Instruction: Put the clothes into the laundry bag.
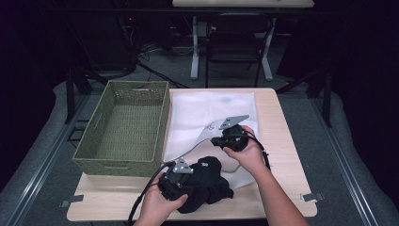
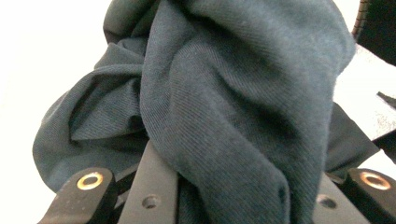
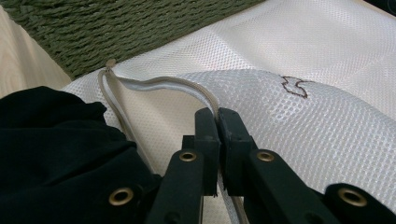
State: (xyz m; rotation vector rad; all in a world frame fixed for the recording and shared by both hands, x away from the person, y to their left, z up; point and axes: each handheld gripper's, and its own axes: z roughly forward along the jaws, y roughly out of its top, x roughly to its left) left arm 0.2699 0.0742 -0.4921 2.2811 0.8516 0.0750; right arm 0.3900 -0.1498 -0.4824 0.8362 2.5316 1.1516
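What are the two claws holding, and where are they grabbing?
The left claw pinches a fold of the dark cloth. The right claw is shut on the edge of the white mesh bag by its opening.

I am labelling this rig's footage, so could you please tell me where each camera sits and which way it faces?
High view: above the person's side, looking forward and down on the table; both forearms enter from below.
Left gripper view: on the left gripper, looking along its jaws at the dark garment.
Right gripper view: on the right gripper, facing the white mesh bag and green basket.
All three views show the garment.
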